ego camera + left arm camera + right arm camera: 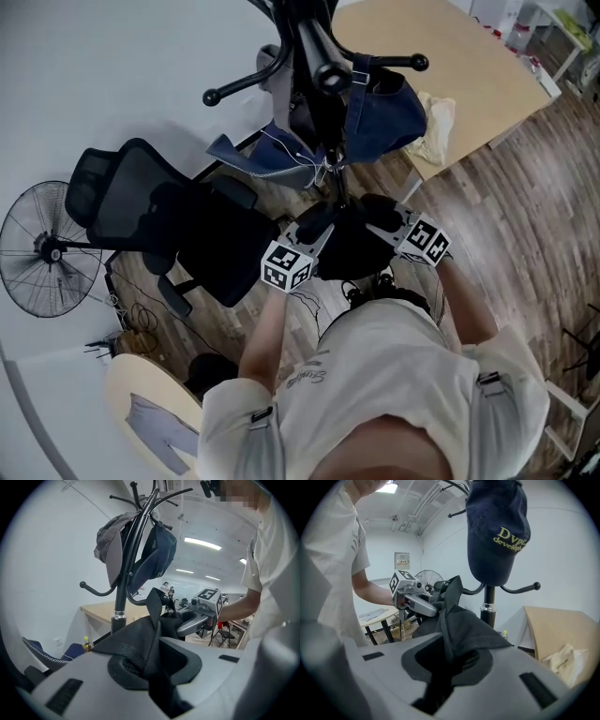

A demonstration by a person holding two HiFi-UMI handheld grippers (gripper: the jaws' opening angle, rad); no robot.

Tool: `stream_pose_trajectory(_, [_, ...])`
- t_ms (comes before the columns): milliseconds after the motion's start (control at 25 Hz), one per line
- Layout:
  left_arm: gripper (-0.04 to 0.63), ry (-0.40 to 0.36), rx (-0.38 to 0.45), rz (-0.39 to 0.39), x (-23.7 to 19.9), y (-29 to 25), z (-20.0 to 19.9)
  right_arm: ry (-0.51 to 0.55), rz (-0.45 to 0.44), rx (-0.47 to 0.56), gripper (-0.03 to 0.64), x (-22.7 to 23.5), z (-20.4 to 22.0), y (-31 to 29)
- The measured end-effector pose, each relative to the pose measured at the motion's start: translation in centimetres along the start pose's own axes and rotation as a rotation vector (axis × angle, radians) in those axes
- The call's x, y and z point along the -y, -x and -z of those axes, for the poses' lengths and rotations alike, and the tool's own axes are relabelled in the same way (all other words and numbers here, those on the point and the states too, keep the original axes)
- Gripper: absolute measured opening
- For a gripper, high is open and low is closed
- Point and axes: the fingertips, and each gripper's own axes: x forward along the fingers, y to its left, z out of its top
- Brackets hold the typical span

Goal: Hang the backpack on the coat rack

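Left gripper (313, 234) and right gripper (382, 222) jaws pinch the black fabric backpack (352, 248) beside the black metal coat rack (317, 56), probably to hook it.

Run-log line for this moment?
left gripper: shut on backpack | right gripper: shut on backpack | backpack: by coat rack, not yet hung

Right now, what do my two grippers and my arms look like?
The left gripper and right gripper are matching pale grey moulded shells with dark recesses by the jaws. Each carries a white cube printed with black square markers. Arms are bare below short white T-shirt sleeves.
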Motion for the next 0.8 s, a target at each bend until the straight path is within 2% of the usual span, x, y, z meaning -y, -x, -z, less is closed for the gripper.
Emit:
stream_pose_trajectory(520, [0.074,0.072,-0.058,-0.056,-3.6,-3.5,2.2,-0.094,-0.053,-0.046,0.049,4.6,3.3,-2.9])
stream_pose_trajectory(800, [0.088,0.087,-0.066,-0.046,-4.8,-4.7,1.9,-0.111,-0.077,-0.044,0.067,6.1,3.5,-3.7])
